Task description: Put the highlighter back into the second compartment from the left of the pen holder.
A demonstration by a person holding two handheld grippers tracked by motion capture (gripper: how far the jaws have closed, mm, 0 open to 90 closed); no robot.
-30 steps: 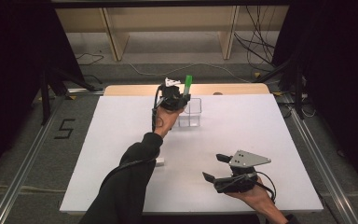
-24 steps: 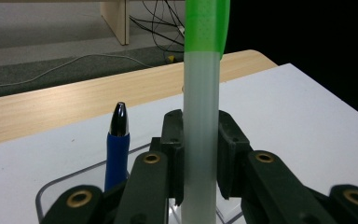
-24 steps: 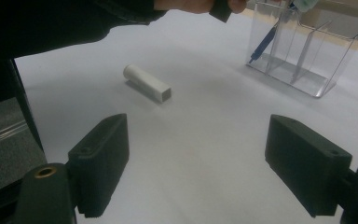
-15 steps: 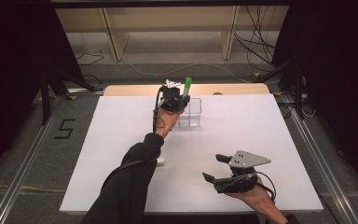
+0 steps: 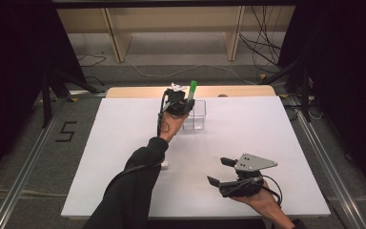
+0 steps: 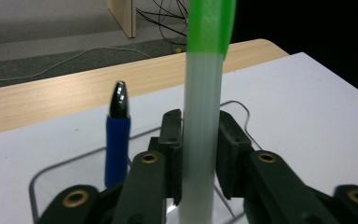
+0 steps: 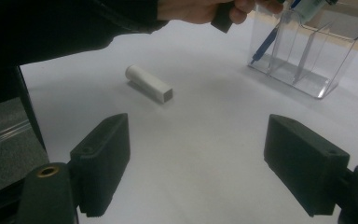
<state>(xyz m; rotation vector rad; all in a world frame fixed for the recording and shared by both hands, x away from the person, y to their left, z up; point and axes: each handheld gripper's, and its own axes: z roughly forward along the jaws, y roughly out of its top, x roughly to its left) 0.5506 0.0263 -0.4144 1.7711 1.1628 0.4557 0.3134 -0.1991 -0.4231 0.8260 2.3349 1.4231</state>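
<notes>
Lab recording setup, white surface (image 5: 124, 143) on metal rails (image 5: 24, 176), dark curtains (image 5: 19, 71), loose floor cables (image 5: 262, 47), taped number marking (image 5: 66, 131), bare wooden shelving (image 5: 171, 24)

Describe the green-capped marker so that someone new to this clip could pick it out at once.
Start at the white table and find the clear organizer near its far edge. The marker stands upright over it, between the left hand-held gripper jaws. Unlike the blue pen beside it, it has a translucent white barrel and green cap.
</notes>
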